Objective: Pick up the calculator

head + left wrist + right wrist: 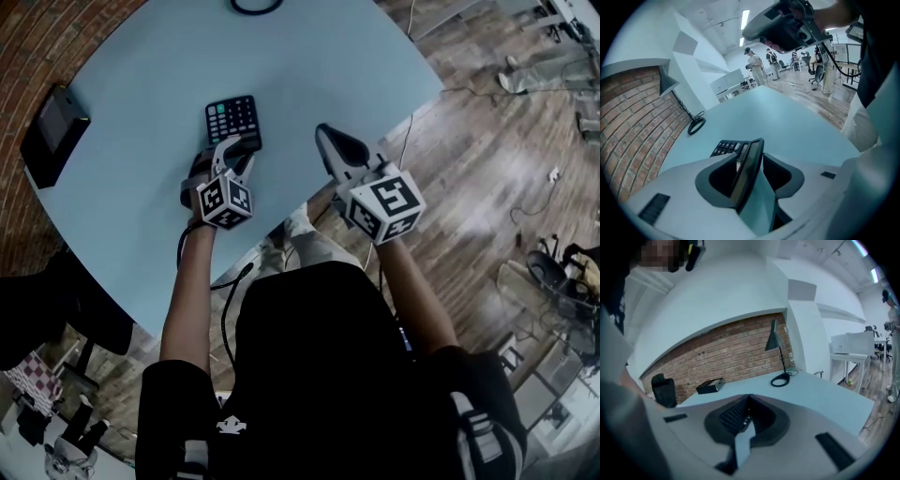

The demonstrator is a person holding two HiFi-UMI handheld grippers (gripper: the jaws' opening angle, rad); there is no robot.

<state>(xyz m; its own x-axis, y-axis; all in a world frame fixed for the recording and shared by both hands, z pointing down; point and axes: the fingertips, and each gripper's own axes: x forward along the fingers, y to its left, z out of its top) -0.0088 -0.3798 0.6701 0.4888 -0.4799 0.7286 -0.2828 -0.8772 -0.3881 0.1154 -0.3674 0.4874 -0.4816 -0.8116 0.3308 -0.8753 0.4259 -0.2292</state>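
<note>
- The calculator [234, 120] lies flat on the light blue table [141, 94], close to the table's edge near me.
- My left gripper [234, 150] is open wide. The near end of the calculator sits between its jaws, and they do not squeeze it.
- My right gripper [328, 141] hangs just past the table edge, to the right of the calculator. Its jaws are close together and hold nothing.
- A black box [53, 131] lies far off by the brick wall [726, 352].
</note>
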